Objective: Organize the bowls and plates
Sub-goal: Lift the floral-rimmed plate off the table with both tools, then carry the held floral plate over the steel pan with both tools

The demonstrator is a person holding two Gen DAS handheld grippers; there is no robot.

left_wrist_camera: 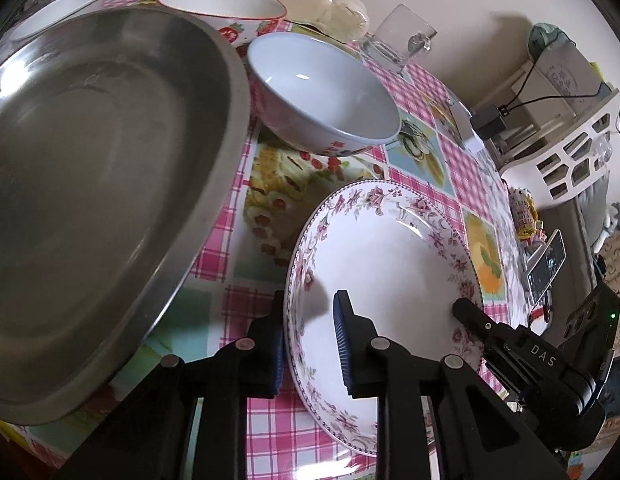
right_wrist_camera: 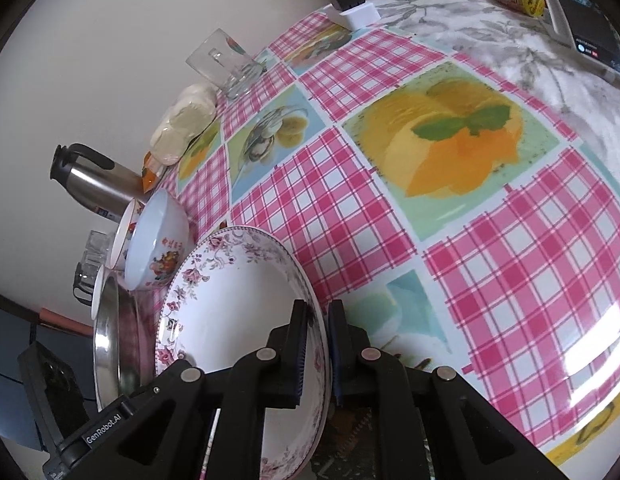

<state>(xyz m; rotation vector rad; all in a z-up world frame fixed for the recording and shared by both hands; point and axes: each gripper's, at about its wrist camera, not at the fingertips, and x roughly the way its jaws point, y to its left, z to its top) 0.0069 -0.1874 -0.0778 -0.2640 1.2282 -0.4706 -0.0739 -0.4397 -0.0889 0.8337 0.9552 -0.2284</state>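
Note:
A white plate with a pink floral rim [left_wrist_camera: 389, 256] lies over the checked tablecloth, beside a large steel pan [left_wrist_camera: 90, 180]. My left gripper [left_wrist_camera: 310, 344] straddles the plate's left rim, one pad outside against the edge and one inside with a gap showing, so it is open. In the right wrist view my right gripper [right_wrist_camera: 317, 344] is shut on the opposite rim of the plate [right_wrist_camera: 230, 304]; the right gripper's finger [left_wrist_camera: 465, 310] also shows in the left wrist view. A pale blue bowl [left_wrist_camera: 321, 92] and a strawberry-print bowl [left_wrist_camera: 222, 4] stand behind. I cannot tell whether the plate is lifted.
A small white dish [left_wrist_camera: 58, 12] lies far left. A glass mug [left_wrist_camera: 401, 36] and a bag of buns [left_wrist_camera: 329, 4] stand by the wall. A steel thermos [right_wrist_camera: 94, 180] is behind the bowls. A phone [right_wrist_camera: 581, 12] rests on the grey cloth. The pink checked cloth [right_wrist_camera: 509, 280] spreads rightward.

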